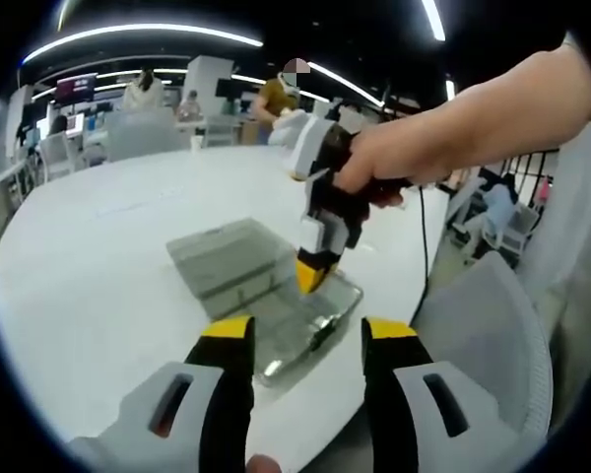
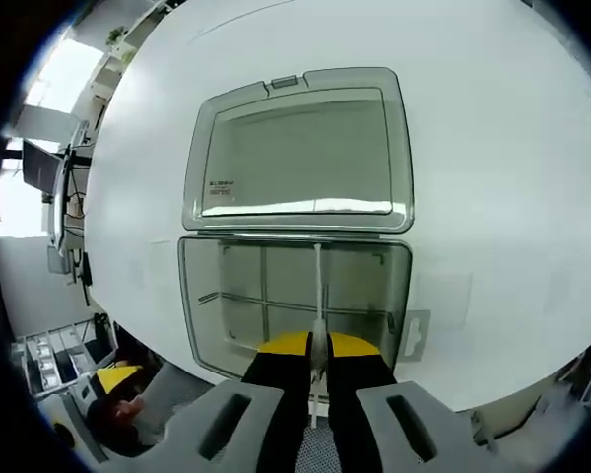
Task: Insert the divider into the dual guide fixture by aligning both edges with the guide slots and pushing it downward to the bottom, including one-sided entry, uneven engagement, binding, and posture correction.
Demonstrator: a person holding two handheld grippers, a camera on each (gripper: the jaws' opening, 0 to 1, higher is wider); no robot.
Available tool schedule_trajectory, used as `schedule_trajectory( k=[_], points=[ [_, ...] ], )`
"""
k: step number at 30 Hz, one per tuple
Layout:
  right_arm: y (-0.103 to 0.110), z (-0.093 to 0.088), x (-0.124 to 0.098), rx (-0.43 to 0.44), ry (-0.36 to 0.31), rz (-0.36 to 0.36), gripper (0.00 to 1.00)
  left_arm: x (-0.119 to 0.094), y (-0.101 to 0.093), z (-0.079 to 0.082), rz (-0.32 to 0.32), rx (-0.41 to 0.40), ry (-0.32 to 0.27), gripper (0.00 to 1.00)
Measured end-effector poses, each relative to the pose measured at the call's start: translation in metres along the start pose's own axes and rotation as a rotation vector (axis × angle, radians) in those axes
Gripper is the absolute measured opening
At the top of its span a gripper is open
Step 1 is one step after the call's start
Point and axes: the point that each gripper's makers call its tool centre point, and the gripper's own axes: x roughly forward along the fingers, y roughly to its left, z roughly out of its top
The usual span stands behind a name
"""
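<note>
The divider (image 2: 318, 296) is pinched on edge by the right gripper (image 2: 318, 347), standing in the clear organizer box (image 2: 202, 296) at six o'clock. The left gripper (image 1: 305, 340) is held spread, idle. Binding is risked if one edge is driven deeper.

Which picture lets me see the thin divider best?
The right gripper view. It looks straight down into the open box, with the divider held upright in the right gripper. In the left gripper view, the box is far off and the divider is too small to make out.
</note>
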Motion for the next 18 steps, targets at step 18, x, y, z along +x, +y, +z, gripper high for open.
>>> schedule_trajectory(
  k=[18],
  points=[
    [-0.0014, 0.0064, 0.0102, -0.061, 0.007, -0.044, 0.0, -0.001, -0.0042, 0.0009, 0.008, 0.002, -0.002, 0.41]
  ],
)
